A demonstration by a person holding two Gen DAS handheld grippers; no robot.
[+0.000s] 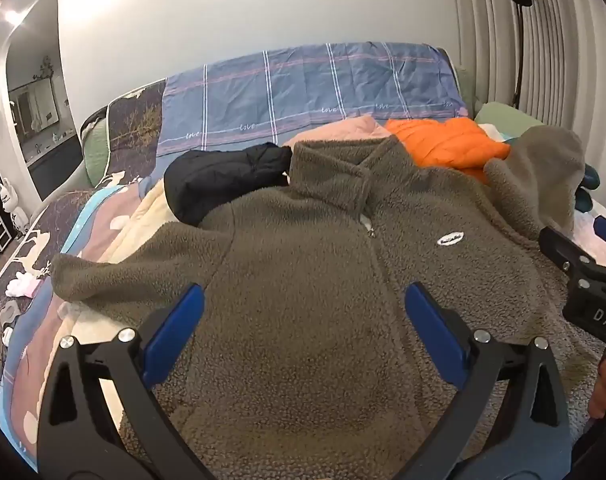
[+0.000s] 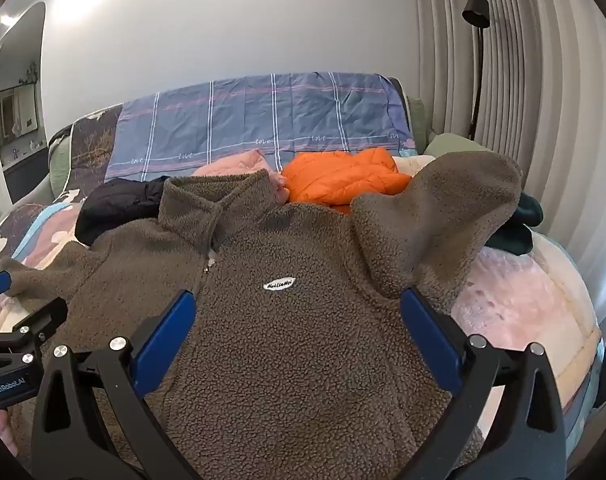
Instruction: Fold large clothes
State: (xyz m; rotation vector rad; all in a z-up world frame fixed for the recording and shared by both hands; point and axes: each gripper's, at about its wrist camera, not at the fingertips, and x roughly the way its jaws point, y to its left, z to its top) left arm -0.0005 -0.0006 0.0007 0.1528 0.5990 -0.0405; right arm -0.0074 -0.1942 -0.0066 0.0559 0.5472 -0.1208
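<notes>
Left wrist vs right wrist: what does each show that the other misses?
Left wrist only: the small pink item on the bed's left edge, and a hand under the right claw seen from the side.

Right wrist only: the pink blanket beyond the raised sleeve.

Both: the brown fleece jacket lying front-up, its oval logo patch, the orange jacket, the black garment, the plaid sheet. Left claw and right claw are open, holding nothing.

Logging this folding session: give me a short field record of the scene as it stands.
garment: brown fleece jacket, front up, zipped
surface: bed
sleeves: right sleeve bunched up; left sleeve lying out
behind: black jacket, orange jacket
left hand-held gripper: open, over fleece
right hand-held gripper: open, over fleece
folded: not yet
</notes>
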